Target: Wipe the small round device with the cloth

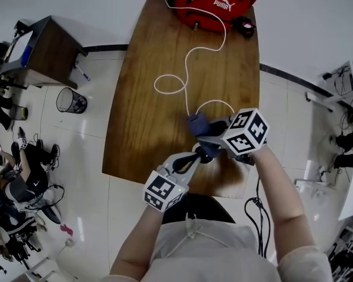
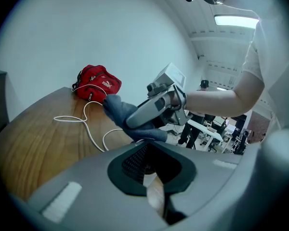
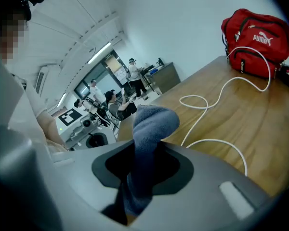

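Note:
My left gripper (image 1: 199,153) is shut on the small round device (image 1: 209,152), a dark thing with a mesh face (image 2: 135,161) that sits between its jaws. It is held above the near edge of the wooden table (image 1: 147,128). My right gripper (image 1: 207,129) is shut on a blue-grey cloth (image 1: 196,124), which sticks up out of its jaws (image 3: 151,124). In the left gripper view the right gripper (image 2: 135,117) and its cloth (image 2: 116,109) hang just beyond the device. I cannot tell if they touch. In the right gripper view the left gripper (image 3: 89,134) shows at the left.
A red bag (image 1: 212,2) lies at the table's far end, with a small black object (image 1: 244,26) beside it. A white cable (image 1: 185,69) loops from the bag toward the grippers. A mesh wastebasket (image 1: 70,100) and a side table (image 1: 47,51) stand on the floor at left.

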### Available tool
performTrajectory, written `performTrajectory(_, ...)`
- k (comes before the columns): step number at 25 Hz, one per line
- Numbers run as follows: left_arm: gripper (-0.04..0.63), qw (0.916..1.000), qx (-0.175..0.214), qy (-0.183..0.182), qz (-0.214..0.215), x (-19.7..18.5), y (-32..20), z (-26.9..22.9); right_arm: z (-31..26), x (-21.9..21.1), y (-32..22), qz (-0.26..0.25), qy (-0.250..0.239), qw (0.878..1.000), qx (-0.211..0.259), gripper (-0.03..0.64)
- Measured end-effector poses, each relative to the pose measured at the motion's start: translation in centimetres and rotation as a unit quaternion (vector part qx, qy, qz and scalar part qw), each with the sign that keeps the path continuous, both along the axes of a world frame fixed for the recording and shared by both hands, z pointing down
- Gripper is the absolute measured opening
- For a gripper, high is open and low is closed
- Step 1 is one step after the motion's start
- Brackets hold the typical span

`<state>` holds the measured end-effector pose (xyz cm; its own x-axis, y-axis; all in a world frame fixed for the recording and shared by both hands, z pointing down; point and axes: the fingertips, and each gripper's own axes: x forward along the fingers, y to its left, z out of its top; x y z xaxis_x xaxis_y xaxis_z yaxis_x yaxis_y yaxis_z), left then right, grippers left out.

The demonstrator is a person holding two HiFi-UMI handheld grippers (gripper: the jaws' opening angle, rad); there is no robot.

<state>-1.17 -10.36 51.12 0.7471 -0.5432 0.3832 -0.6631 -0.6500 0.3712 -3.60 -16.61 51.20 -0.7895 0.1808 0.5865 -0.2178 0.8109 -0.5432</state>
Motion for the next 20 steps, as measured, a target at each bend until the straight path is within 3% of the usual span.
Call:
performTrajectory(11, 0.006, 0.9999, -0.002, 0.009, 0.003, -0.2, -0.2, 0.1, 6.3, -0.6, -1.4, 0.009, 0.033, 0.998, -0.059, 0.104)
performTrajectory(20, 0.006, 0.9999, -0.006, 0.011, 0.005, -0.4, -0.2, 0.0, 10.6, 0.7, -1.5, 0.036, 0.067, 0.995, -0.059, 0.104)
